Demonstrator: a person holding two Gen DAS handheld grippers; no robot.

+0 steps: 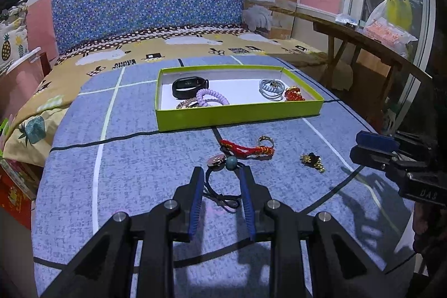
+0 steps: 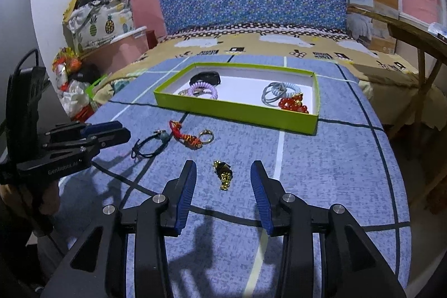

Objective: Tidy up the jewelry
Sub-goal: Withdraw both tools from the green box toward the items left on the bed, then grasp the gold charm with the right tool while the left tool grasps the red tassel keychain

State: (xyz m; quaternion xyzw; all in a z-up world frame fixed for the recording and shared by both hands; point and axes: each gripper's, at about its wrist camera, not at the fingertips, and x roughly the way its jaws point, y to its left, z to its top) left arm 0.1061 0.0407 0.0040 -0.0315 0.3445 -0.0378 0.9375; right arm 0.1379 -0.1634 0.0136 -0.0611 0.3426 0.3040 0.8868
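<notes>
Four loose pieces lay before the green box, five inside; my left gripper straddled the black cord bracelet unclosed, right gripper gaped around the gold-beaded piece, its form unclear.

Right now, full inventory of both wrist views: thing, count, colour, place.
box: 1, lime green, white inside, on the blue cloth
fitness band: 1, black, box left end
coil hair tie: 1, lilac, box, beside the band
beaded bracelet: 1, gold-brown, box front-left corner, partly hidden
hair ties: a few, grey and pale blue, box right end
red beads: 1 cluster, red with gold, box right end
braided cord: 1, red, cloth before the box
ring: 1, gold, at the cord's end
cord bracelet: 1, black, teal bead, between the left gripper's fingers
gold piece: 1, gold and black, ahead of the right gripper
left gripper: open
right gripper: open
</notes>
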